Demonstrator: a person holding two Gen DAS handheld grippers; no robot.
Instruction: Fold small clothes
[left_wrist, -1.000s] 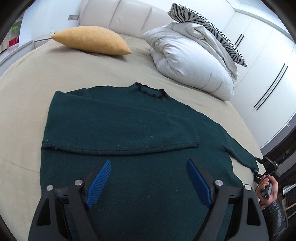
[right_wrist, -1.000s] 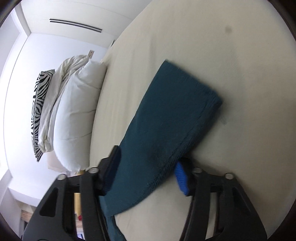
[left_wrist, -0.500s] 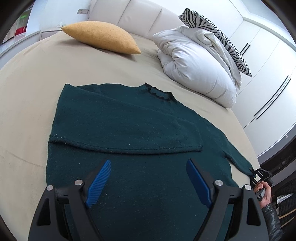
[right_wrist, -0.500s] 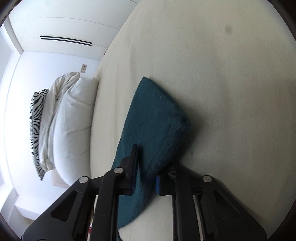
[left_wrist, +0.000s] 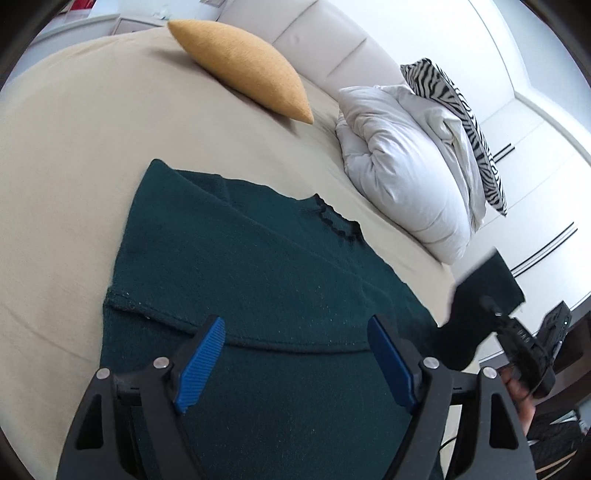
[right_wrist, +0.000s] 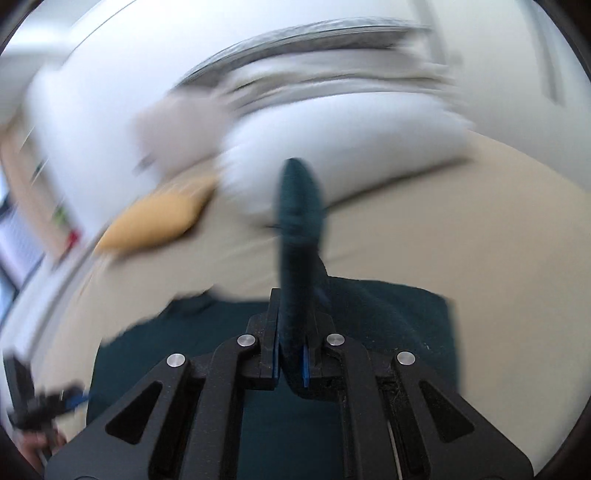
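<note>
1. Both tongs differ now: the right gripper (right_wrist: 290, 365) is clamped tight on the sweater's free sleeve (right_wrist: 299, 229), while the left gripper (left_wrist: 295, 363) hangs wide over the sweater body with its jaws closing a little and nothing between them.
2. A second ago the right jaws stood half open around the sleeve end as it lay flat on the bed (left_wrist: 74, 155); they have since shut on it and lifted it.
3. In the left wrist view the sleeve end (left_wrist: 484, 295) now stands up off the sheet at the right edge of the frame, above the right tool; earlier it lay flat on the bed there.
4. The right wrist view is smeared with motion blur, and the white duvet (left_wrist: 402, 177) and yellow pillow (left_wrist: 243, 66) now fill its upper half, so that hand has swung round to face across the bed.
5. The dark green sweater (left_wrist: 258, 277) lies spread at the centre of the left view, collar (left_wrist: 336, 221) toward the upper right, with the other sleeve already folded across the chest (left_wrist: 221, 291).
6. My reading: the second sleeve fold is under way; the sleeve should be carried over the body and laid flat on the first.
7. The left tool's view has shifted toward the left side of the sweater.
</note>
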